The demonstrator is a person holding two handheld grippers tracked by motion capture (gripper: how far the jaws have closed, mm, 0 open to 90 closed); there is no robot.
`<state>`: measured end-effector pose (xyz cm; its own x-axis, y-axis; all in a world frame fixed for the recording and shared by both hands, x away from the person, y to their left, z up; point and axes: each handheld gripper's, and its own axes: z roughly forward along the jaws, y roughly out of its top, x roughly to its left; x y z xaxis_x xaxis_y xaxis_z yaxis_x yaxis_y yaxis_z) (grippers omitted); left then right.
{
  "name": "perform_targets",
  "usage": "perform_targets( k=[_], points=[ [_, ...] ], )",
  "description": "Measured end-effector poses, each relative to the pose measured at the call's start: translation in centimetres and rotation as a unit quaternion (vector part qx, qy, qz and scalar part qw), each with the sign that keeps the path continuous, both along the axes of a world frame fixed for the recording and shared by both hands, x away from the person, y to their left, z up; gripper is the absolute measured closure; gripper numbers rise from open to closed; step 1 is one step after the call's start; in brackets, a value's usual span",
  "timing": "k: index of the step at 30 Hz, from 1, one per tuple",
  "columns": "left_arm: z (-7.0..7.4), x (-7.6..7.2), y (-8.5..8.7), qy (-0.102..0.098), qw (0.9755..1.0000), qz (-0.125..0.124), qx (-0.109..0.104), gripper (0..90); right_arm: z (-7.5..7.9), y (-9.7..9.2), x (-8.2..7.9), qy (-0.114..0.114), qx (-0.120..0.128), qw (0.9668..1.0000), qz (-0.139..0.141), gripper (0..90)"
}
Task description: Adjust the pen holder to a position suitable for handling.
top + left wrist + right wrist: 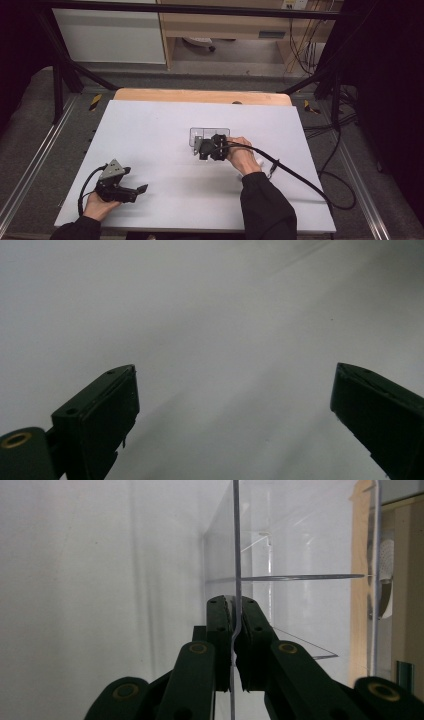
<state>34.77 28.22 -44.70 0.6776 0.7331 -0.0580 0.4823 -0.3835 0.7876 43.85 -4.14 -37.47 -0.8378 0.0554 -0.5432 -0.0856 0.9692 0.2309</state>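
A small clear plastic box [210, 132] with inner dividers lies at the middle of the white table [150, 125]. My right gripper [201, 148] is at its near side, held by a hand in a black sleeve. In the right gripper view, the right gripper [233, 602] is shut on the thin clear wall [235, 540] of the box, which runs straight up between the pads. My left gripper [141, 190] rests at the table's near left corner, away from the box. Its jaws stand wide apart over bare white surface, so the left gripper [235, 372] is open and holds nothing.
A wooden board edge [200, 95] shows along the table's far side. The right gripper's black cable [300, 177] trails across the table's right part and off its edge. Black frame bars [60, 85] and floor cables [340, 130] flank the table.
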Motion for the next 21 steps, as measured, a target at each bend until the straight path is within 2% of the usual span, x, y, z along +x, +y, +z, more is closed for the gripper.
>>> perform_targets(
  k=[6,11,13,15,17,20,21],
  points=[
    [0.0,0.0,0.0,0.001,1.0,0.0,0.0,5.2,0.1,-0.2,0.7,-0.021,0.015,0.9996,-0.011,80.2],
    [0.0,0.0,0.0,0.002,1.0,0.0,0.001,5.2,0.1,-0.3,1.5,-0.034,0.032,0.9983,-0.034,75.4],
    [0.0,0.0,0.0,0.002,1.0,0.0,0.001,5.2,0.1,-0.5,1.9,-0.045,0.037,0.9973,-0.045,70.3],
    [0.0,0.0,0.0,0.003,1.0,0.0,0.0,5.2,0.3,-0.7,2.1,-0.041,0.044,0.9968,-0.052,67.4],
    [0.0,0.0,0.0,0.003,1.0,0.0,0.0,5.2,0.7,-1.1,2.1,-0.038,0.062,0.9953,-0.064,61.1],
    [-0.1,0.0,0.0,0.004,1.0,0.0,0.002,5.2,1.4,-1.8,1.9,-0.02,0.099,0.9912,-0.085,50.9],
    [-0.1,0.0,0.0,0.003,1.0,0.0,0.001,5.2,1.6,-2.1,1.8,-0.006,0.108,0.9898,-0.093,45.6]
  ],
)
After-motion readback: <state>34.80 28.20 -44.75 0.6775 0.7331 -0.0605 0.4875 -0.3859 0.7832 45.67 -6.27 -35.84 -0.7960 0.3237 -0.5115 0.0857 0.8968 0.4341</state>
